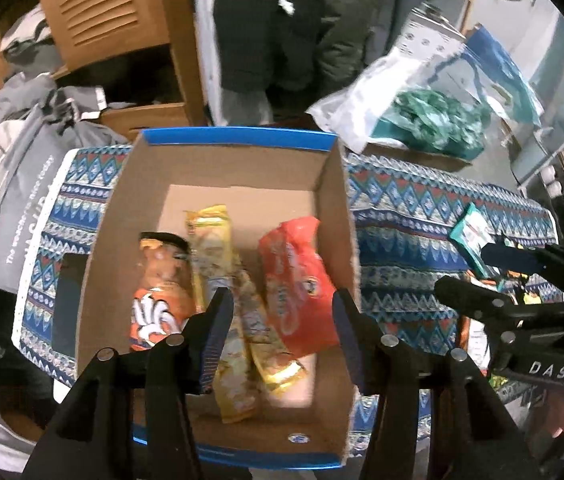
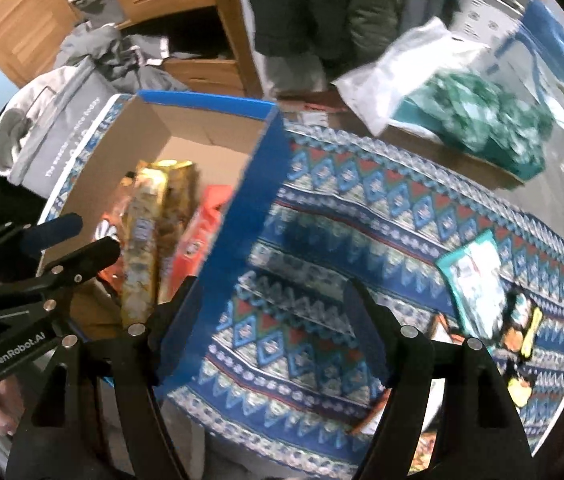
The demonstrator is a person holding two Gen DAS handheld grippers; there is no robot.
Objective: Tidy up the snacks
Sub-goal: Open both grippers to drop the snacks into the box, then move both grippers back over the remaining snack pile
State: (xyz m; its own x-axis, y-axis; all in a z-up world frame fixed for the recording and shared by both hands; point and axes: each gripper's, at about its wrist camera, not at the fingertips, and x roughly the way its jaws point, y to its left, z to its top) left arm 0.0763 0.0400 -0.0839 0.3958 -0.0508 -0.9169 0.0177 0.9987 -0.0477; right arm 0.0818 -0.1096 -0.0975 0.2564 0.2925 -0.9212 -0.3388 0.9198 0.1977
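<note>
A blue-rimmed cardboard box (image 1: 238, 136) stands on the patterned table. It holds an orange snack bag (image 1: 162, 292), two yellow packs (image 1: 222, 276) and a red pack (image 1: 298, 280). My left gripper (image 1: 282, 320) is open and empty above the box. My right gripper (image 2: 274, 308) is open and empty over the tablecloth, just right of the box's blue wall (image 2: 242, 216). It shows in the left wrist view (image 1: 482, 276) at the right. A teal pack (image 2: 478, 284) and more snacks (image 2: 522, 320) lie on the cloth to the right.
The table has a blue patterned cloth (image 2: 362, 208). A grey bag (image 1: 14, 200) sits at its left end. A plastic bag with green contents (image 1: 434, 116) rests on a carton behind. A wooden cabinet (image 1: 114, 20) and a standing person (image 1: 274, 20) are beyond.
</note>
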